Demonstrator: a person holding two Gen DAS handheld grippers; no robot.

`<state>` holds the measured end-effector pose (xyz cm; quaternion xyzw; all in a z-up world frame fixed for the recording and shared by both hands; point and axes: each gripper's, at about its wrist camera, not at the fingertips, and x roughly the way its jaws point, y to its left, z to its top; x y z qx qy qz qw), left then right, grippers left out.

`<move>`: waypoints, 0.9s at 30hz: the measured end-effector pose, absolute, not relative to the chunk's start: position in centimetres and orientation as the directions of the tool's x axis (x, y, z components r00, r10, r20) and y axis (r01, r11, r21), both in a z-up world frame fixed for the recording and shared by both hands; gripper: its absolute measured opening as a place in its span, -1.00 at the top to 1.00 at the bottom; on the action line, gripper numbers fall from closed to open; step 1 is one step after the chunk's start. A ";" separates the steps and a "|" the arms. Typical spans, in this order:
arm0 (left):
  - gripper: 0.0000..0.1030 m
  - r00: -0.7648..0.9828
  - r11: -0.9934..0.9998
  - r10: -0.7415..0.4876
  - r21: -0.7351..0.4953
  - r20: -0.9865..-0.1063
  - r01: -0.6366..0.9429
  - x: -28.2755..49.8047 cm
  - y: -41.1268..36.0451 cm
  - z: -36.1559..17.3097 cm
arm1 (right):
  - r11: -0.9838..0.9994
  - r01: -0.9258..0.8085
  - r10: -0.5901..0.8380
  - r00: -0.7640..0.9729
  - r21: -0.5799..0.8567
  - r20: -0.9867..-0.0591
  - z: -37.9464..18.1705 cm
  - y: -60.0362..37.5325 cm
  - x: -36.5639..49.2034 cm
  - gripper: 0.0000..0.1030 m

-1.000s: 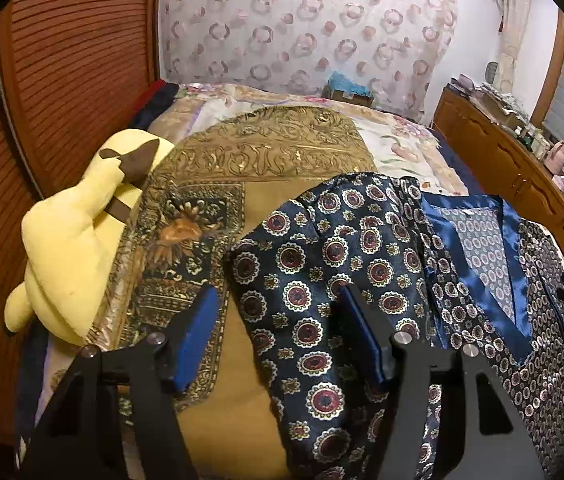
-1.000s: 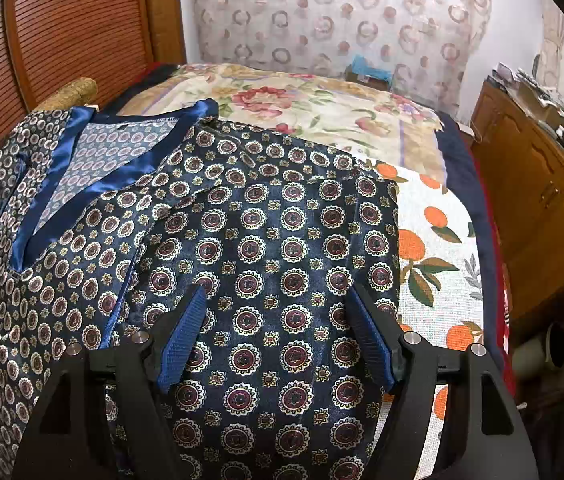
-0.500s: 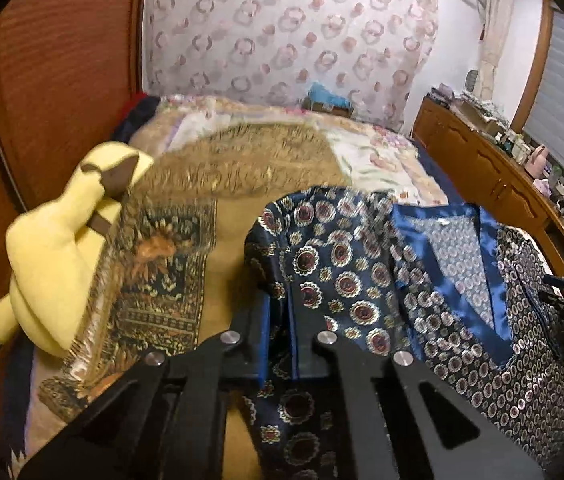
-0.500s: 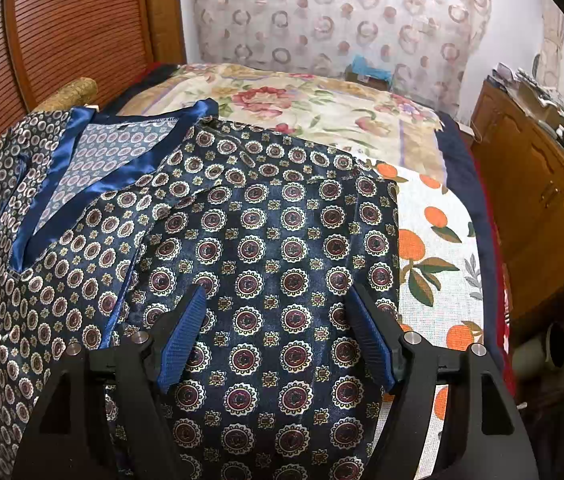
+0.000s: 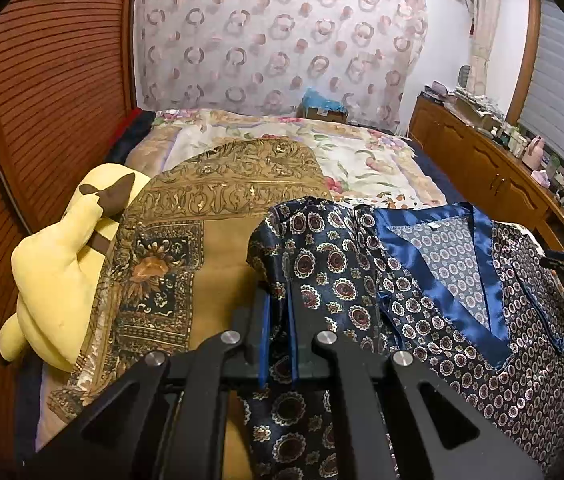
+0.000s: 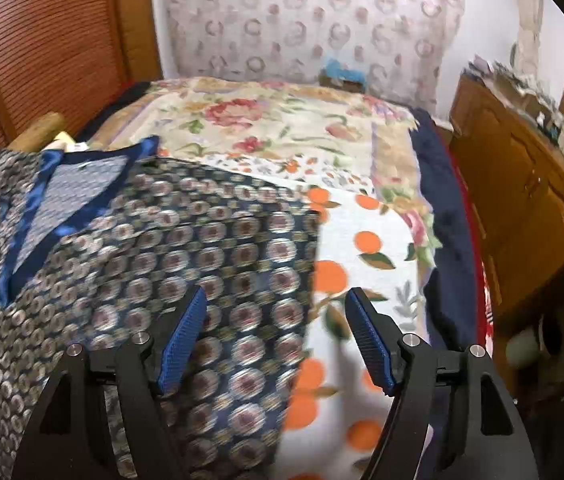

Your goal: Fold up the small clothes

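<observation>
A dark blue patterned shirt with a shiny blue V-neck collar lies on the bed. My left gripper is shut on the shirt's left sleeve, pinching a fold of it between the blue pads. In the right wrist view the shirt fills the left half, blurred by motion. My right gripper is open and empty, straddling the right edge of the shirt's right sleeve above an orange-print sheet.
A yellow plush toy lies at the left by the wooden headboard. A gold patterned blanket and floral bedding cover the bed. A wooden cabinet stands to the right. A curtain hangs behind.
My left gripper closed on the left sleeve and lifted slightly. My right gripper, still open, shifted right from over the sleeve to its edge.
</observation>
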<state>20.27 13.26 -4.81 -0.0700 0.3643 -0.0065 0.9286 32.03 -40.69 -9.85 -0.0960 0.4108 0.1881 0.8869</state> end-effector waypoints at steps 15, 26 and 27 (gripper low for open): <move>1.00 0.773 0.993 -0.103 -0.116 -0.626 0.038 18.5 11.1 -3.1 | 0.884 -0.467 0.281 0.555 -0.013 -0.783 -10.5 -38.2 34.8 0.94; 1.00 0.850 0.983 -0.177 -0.129 -0.497 0.129 8.9 9.0 0.8 | 0.886 -0.463 0.366 0.713 -0.010 -0.598 -2.7 -38.8 24.3 0.99; 1.00 0.853 0.982 -0.181 -0.131 -0.489 0.133 8.0 9.0 0.8 | 0.885 -0.465 0.373 0.718 -0.006 -0.587 -2.3 -39.1 23.2 0.99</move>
